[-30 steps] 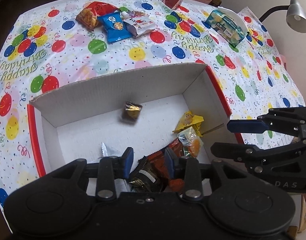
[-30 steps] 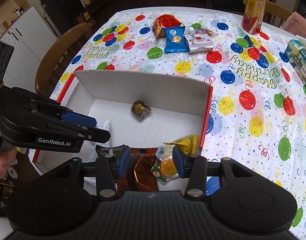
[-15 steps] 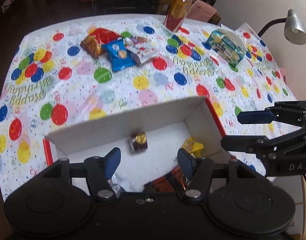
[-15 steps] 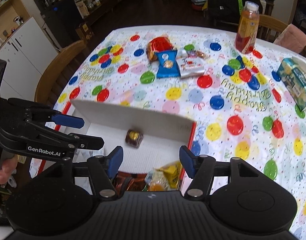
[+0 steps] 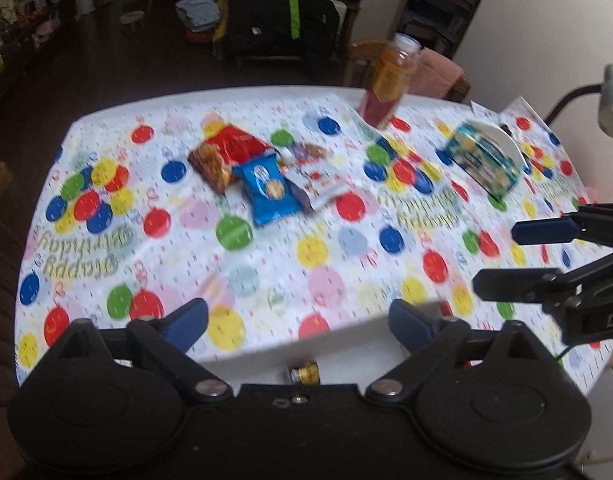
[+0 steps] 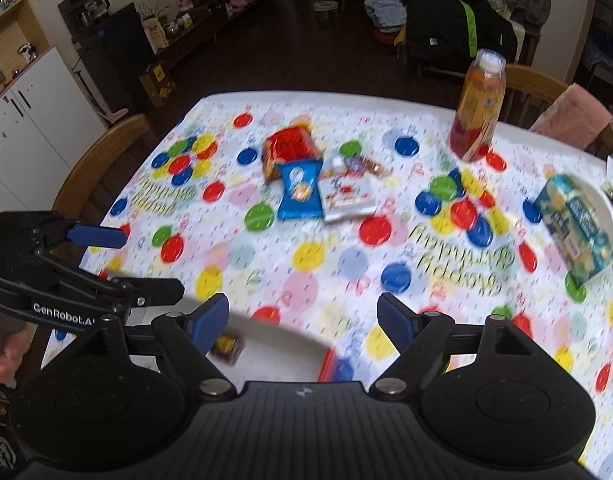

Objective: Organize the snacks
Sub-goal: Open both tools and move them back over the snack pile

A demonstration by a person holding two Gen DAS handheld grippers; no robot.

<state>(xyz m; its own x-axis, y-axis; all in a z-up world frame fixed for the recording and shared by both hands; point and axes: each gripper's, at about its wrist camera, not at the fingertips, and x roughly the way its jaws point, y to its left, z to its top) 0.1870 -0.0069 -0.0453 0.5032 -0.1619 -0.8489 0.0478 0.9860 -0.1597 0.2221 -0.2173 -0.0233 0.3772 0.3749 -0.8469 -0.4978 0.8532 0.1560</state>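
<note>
**Both grippers empty above the box, three snack packets across the counter**

The left gripper (image 5: 298,322) has its jaws spread wide with nothing between them, and the right gripper (image 6: 302,316) is the same: wide apart and empty. Both hang over the near edge of the counter (image 5: 346,280), which is covered in a balloon-print birthday cloth.

Just beneath the jaws sits a white cardboard box (image 6: 282,340) with a red rim. Only its far wall and a strip of floor show. A small dark, gold-wrapped sweet (image 6: 226,346) lies on that floor, below and close to the left finger of the right gripper; from the left wrist it appears low between the jaws, against the gripper body.

Well beyond both pairs of jaws, toward the far edge of the counter, three packets lie clustered and touching: a red snack bag (image 6: 288,148), a blue cookie packet (image 6: 300,190) overlapping it, and a white packet (image 6: 348,196) beside the blue one.

A juice bottle (image 6: 476,114) stands near the far edge and a teal tissue box (image 6: 578,224) near the right edge.
</note>
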